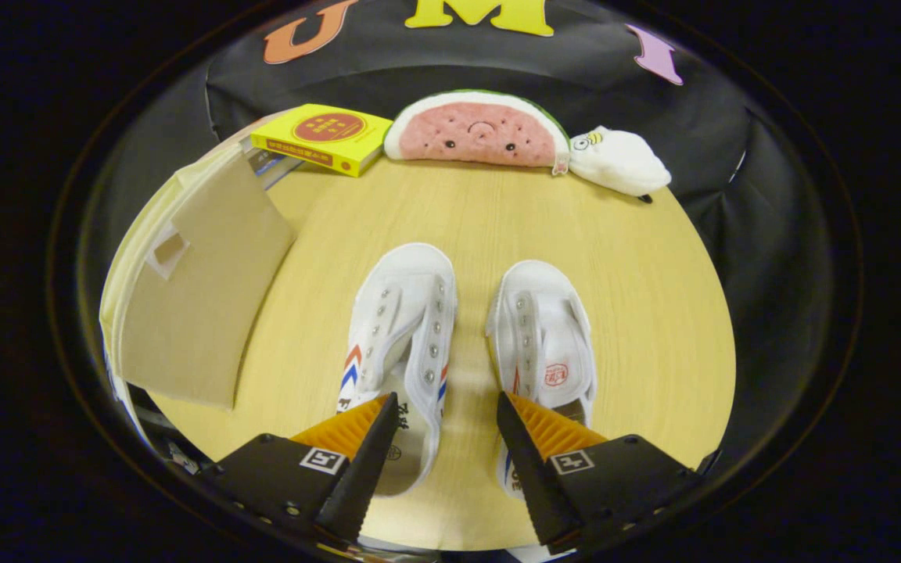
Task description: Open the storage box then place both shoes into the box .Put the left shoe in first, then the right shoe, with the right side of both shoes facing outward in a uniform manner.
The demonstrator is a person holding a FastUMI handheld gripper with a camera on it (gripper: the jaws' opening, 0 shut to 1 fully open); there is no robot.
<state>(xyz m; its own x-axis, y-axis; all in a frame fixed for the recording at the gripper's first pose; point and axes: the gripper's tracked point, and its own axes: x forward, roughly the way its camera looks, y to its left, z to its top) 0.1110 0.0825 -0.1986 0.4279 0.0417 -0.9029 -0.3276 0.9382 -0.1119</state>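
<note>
Fingers: the gripper (446, 410) is hovering above the heel ends of the two shoes; its fingers (368, 446) are standing spread wide apart, pinching nothing; one finger is overlapping the heel of the left shoe, the other the heel of the right shoe; whether they are touching the shoes I cannot tell.
Left shoe: the left shoe (403, 328) is lying flat on the tabletop (638, 313), toe pointing away from the fingers; it is white, laceless, with metal eyelets and red and blue stripes showing on its sides; it is sitting just beside the right shoe, a narrow strip of bare wood running between them.
Right shoe: the right shoe (548, 336) is lying parallel to the other, toe also pointing away; its opening is showing a red mark on the insole; its heel is partly hiding under one finger.
Storage box: the storage box (192, 305) is standing to the left of the shoes, near the tabletop's edge; a pale beige panel with a small square cutout is facing the shoes, tilting; whether it is open or closed I cannot tell for sure.
Beyond the shoes: a yellow book (321, 139) is resting at the far side, partly on top of the box's far corner; a watermelon-slice plush (478, 131) is leaning against the booth wall just beside the book; a small white plush (619, 160) is lying right next to the watermelon, touching it.
Tabletop: light wood grain; the shoes are occupying its middle, well apart from the plush toys.
</note>
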